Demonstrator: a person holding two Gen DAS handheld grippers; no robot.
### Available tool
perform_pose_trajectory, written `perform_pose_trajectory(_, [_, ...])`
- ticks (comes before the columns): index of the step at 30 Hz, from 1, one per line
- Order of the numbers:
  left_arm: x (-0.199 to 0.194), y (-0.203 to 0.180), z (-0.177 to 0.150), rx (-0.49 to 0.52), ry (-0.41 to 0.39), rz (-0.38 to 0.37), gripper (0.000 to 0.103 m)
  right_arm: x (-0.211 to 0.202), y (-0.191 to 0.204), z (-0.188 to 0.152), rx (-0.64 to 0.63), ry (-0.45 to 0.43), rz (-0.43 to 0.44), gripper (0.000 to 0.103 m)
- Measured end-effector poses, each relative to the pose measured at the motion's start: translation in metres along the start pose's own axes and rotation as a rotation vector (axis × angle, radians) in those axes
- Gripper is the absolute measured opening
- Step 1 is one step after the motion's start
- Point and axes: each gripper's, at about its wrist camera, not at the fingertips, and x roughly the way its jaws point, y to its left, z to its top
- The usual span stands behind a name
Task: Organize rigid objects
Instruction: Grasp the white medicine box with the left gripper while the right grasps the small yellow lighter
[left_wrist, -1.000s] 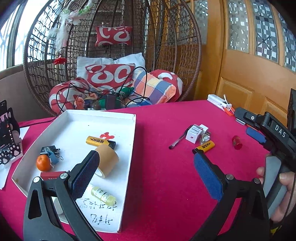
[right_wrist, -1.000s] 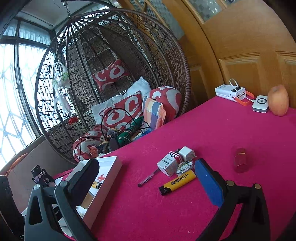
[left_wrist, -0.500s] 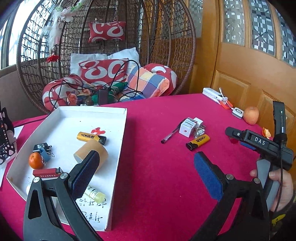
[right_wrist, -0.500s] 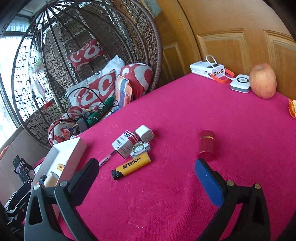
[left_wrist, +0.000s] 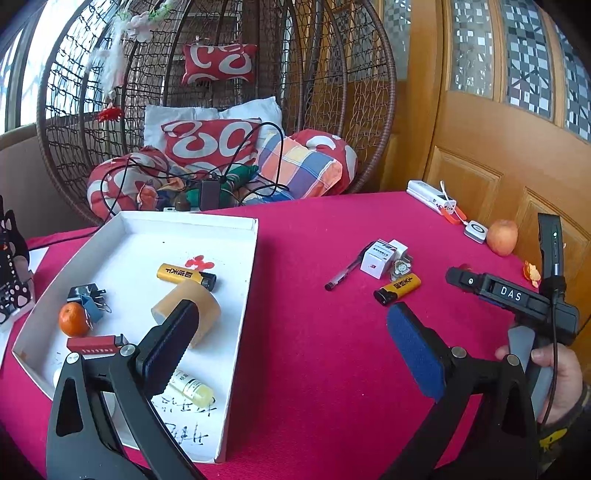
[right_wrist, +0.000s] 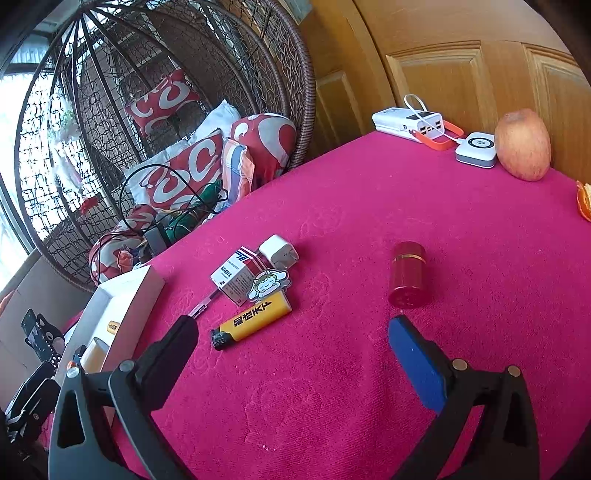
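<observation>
On the red tablecloth (right_wrist: 369, 206), loose items lie in a cluster: a yellow lighter (right_wrist: 252, 320), a small carton (right_wrist: 236, 275) at its 12 o'clock, a cartoon sticker (right_wrist: 266, 283) overlapping both, a white plug (right_wrist: 279, 252) behind, and a pen (right_wrist: 202, 305) at the lighter's 10 o'clock. A red cylinder (right_wrist: 406, 274) stands apart at the lighter's 3 o'clock. The right gripper (right_wrist: 291, 339) hangs above the cloth, fingers spread wide and empty. At the cluster's 9 o'clock, the white tray (left_wrist: 242, 295) holds another lighter (left_wrist: 186, 275), a tape roll (left_wrist: 190, 306), an orange (left_wrist: 73, 319), binder clips (left_wrist: 88, 297), a red bar (left_wrist: 94, 342) and a small bottle (left_wrist: 192, 387). The left gripper (left_wrist: 291, 332) is likewise spread and empty. An apple (right_wrist: 522, 144) sits at the far edge.
</observation>
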Motion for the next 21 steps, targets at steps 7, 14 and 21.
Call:
perform_pose_trajectory(7, [0.006,0.011,-0.002,-0.04,0.015,-0.001,0.103,0.032,0.021,-0.009,-0.221,0.151,-0.087,0.103])
perform_pose_trajectory(14, [0.009,0.01,-0.005,-0.038,0.038,-0.009,0.103,0.077,0.073,-0.009,-0.485,0.234,-0.114,0.103])
perform_pose_trajectory(21, [0.013,0.016,-0.005,-0.053,0.054,0.017,0.103,0.09,0.079,-0.005,-0.511,0.265,-0.073,0.099])
